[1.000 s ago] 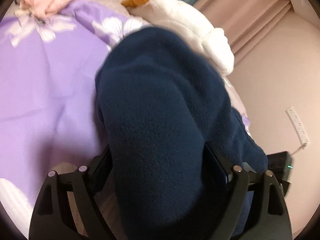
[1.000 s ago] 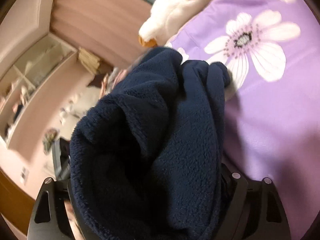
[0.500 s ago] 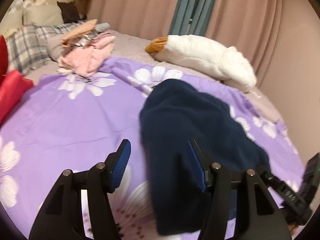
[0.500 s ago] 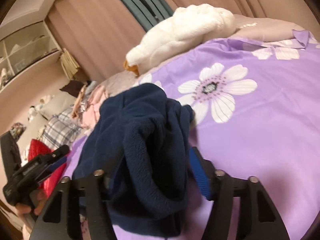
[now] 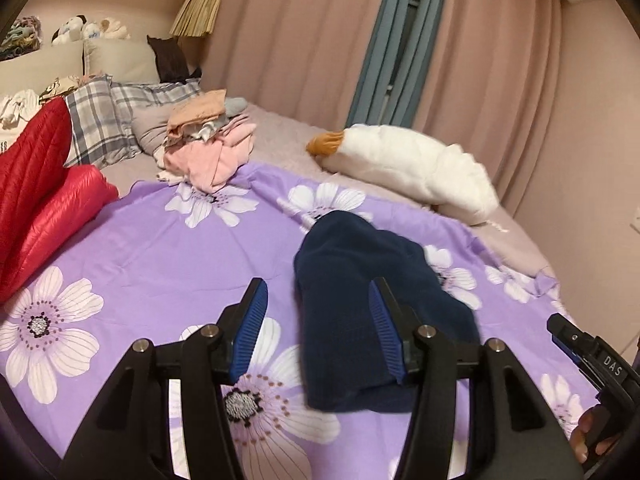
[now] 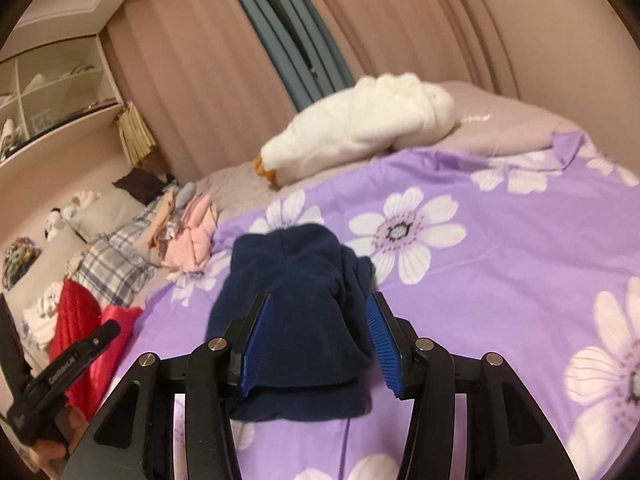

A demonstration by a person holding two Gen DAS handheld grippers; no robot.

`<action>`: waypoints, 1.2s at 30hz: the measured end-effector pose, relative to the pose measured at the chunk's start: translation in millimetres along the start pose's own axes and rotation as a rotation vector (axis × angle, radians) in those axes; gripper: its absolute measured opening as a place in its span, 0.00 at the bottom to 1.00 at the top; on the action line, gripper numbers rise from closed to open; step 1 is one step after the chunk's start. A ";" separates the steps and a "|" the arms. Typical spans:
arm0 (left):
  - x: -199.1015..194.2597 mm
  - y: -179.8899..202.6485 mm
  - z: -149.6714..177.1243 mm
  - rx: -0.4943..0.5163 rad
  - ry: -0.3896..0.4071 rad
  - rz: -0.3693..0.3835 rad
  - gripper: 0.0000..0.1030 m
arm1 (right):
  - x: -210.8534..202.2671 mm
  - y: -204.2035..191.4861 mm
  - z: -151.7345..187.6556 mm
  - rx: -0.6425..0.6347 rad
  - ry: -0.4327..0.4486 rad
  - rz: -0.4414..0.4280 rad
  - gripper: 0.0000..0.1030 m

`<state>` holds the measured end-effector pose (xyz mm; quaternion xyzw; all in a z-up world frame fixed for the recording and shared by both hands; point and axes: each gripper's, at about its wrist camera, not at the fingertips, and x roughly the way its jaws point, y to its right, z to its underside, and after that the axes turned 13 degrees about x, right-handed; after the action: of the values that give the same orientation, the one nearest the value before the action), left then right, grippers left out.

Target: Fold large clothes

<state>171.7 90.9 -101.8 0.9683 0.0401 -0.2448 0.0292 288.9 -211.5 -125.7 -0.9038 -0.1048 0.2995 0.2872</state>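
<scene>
On the left edge of the bed lay a red quilted jacket [image 5: 36, 196], and farther along the head end a plaid pillow [image 5: 104, 120] and a heap of pink and tan clothes [image 5: 208, 148]. The left gripper [image 5: 318, 312] hovered above the purple floral sheet [image 5: 160, 248] with its jaws about half apart and nothing between the pads; its figures show the jaws had closed in from a wider spread within that second. The navy fleece garment [image 5: 360, 300] lay folded into a thick bundle near the middle of the sheet, toward its right side, its right part hidden behind that gripper's right finger. The right gripper [image 6: 320, 328] was likewise half open and empty, its jaws having just narrowed, with the bundle lying on the sheet beyond and below the pads, not pinched. A white plush goose [image 5: 404, 168] rested along the far right edge of the bed by the curtains [image 5: 480, 60].

The fold of this piece looked finished and let go, both tools backed off above it. The next move would probably call for either shifting the bundle to the heap or reaching for another garment, perhaps the red jacket.

The bundle's long axis ran from the near edge of the bed toward the far edge by the curtains, its rounded narrower end pointing away and its broader layered end toward the person
</scene>
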 end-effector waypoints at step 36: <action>-97.4 33.5 -3.5 0.068 0.093 0.159 1.00 | -95.9 -28.6 15.3 -0.221 0.058 0.179 0.95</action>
<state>91.0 51.6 -51.1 0.9792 -0.0440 -0.1978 0.0136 202.6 -215.9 -73.0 -0.9440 -0.0475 0.2843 0.1609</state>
